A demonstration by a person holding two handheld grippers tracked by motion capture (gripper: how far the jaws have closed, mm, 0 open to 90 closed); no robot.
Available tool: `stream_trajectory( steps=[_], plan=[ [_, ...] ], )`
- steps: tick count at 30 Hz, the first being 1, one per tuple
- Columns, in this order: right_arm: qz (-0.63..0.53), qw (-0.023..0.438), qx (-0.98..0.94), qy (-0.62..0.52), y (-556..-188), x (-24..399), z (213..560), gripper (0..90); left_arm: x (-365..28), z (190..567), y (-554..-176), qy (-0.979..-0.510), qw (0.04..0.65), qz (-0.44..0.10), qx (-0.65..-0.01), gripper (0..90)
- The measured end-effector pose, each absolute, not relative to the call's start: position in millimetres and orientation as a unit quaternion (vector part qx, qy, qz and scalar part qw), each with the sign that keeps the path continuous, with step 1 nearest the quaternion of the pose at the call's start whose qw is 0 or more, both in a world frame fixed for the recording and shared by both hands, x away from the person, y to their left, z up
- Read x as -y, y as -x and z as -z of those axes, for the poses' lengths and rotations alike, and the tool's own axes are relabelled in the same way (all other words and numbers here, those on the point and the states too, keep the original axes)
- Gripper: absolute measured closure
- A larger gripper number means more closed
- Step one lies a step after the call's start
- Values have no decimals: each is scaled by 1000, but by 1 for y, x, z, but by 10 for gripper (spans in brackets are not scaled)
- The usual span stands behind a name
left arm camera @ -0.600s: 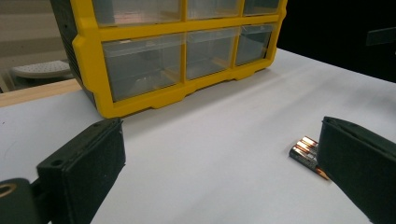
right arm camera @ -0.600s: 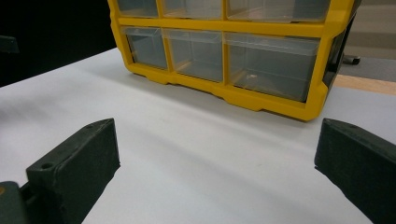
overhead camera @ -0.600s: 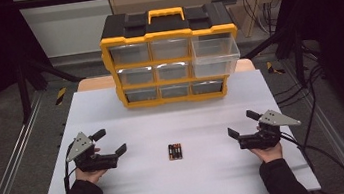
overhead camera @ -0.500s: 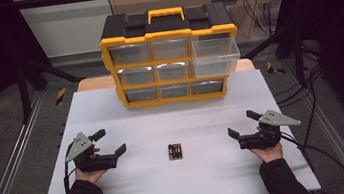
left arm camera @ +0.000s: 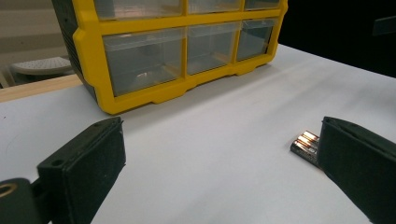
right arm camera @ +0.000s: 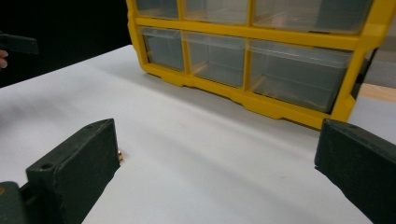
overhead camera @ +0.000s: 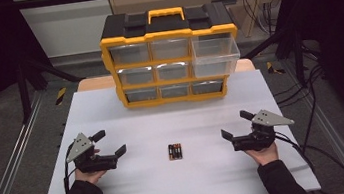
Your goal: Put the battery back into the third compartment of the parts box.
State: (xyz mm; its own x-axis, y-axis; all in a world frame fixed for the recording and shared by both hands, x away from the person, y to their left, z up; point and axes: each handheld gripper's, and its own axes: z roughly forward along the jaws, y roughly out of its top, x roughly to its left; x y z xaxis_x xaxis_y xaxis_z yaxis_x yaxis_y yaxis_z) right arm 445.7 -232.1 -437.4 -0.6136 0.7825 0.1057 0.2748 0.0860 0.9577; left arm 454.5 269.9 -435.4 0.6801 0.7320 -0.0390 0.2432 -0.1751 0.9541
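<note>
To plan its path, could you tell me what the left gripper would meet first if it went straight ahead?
Probably the yellow drawer cabinet; the left gripper looks along bare table toward it, the batteries lying off beside one jaw.

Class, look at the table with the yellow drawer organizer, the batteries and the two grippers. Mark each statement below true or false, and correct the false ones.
1. The batteries lie between the two grippers. True.
2. The left gripper holds the batteries. False: it is open, holding nothing.
3. One drawer of the organizer sticks out. True.
4. The right gripper is shut. False: its jaws stand apart.
</note>
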Motion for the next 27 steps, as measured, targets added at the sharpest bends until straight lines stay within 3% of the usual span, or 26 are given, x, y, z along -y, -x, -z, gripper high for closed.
stream_trajectory(
  steps=[27],
  plan=[
    [-495, 189, -773, -350, -460, 144, 444, 7, -268, 438, -456, -740, 540, -220, -335, 9]
  ],
)
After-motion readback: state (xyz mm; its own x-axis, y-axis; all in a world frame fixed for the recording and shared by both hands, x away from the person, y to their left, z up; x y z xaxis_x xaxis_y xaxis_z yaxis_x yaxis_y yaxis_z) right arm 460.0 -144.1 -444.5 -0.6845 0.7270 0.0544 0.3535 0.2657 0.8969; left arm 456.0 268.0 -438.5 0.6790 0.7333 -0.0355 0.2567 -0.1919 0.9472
